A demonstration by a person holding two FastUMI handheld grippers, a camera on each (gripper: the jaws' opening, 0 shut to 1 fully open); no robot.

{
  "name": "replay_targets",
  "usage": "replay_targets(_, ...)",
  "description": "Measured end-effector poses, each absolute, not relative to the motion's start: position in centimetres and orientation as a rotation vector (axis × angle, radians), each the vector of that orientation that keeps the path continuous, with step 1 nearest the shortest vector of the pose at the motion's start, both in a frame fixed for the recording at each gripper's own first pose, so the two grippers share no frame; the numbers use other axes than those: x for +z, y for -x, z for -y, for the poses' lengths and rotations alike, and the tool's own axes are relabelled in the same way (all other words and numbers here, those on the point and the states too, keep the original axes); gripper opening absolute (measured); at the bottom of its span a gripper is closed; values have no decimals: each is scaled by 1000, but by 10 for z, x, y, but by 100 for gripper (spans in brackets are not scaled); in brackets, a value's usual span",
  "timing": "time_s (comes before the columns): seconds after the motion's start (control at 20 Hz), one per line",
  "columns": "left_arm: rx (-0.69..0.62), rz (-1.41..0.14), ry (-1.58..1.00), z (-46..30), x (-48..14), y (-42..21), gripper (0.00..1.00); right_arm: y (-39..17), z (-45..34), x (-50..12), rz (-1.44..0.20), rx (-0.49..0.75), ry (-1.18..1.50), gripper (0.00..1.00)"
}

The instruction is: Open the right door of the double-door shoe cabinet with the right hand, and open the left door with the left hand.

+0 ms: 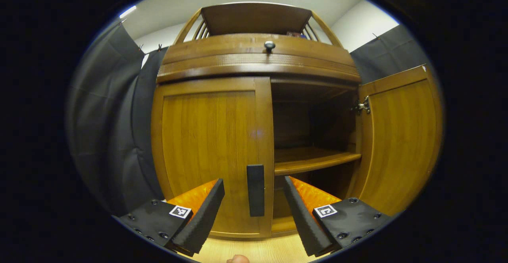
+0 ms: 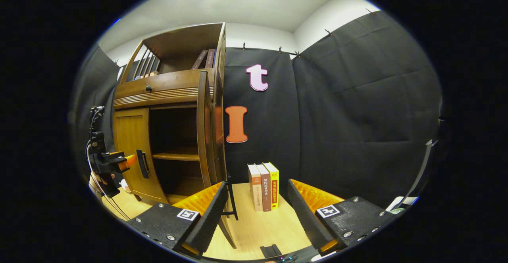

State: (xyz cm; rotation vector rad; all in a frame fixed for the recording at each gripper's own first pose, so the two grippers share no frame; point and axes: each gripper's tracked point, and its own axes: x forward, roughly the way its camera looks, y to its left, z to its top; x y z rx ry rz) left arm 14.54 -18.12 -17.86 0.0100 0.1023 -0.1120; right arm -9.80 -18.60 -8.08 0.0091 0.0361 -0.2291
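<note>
The wooden shoe cabinet point(image 1: 254, 60) stands close in front in the left gripper view. Its left door point(image 1: 210, 152) is closed, with a dark vertical handle point(image 1: 255, 190) at its right edge. My left gripper point(image 1: 254, 199) is open, its fingers on either side of that handle and short of touching it. The right door point(image 1: 401, 140) is swung wide open, baring a shelf point(image 1: 313, 160). In the right gripper view the open right door point(image 2: 206, 136) is seen edge-on, and my right gripper point(image 2: 258, 207) is open and empty beside it. The left gripper point(image 2: 113, 164) sits near the left door handle point(image 2: 142, 163).
Three books point(image 2: 264, 185) stand upright on the wooden floor point(image 2: 254, 227) right of the cabinet. More books point(image 2: 204, 58) rest in the cabinet's open top. A drawer with a dark knob point(image 1: 269, 45) runs above the doors. Black cloth walls surround the booth.
</note>
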Motion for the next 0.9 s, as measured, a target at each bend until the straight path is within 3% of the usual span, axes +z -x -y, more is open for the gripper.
replay_targets(0.1, -103, -118, -3, 176, -192, -159, 98, 99, 184, -74, -22, -237, 1, 92)
replay_targets(0.6, -101, -165, 35, 174, -230, -201, 92, 97, 181, -70, -5, -260, -5, 92)
replay_targets(0.9, -133, -195, 71, 186, -241, -204, 58, 100, 178, -66, -1, -264, -4, 92)
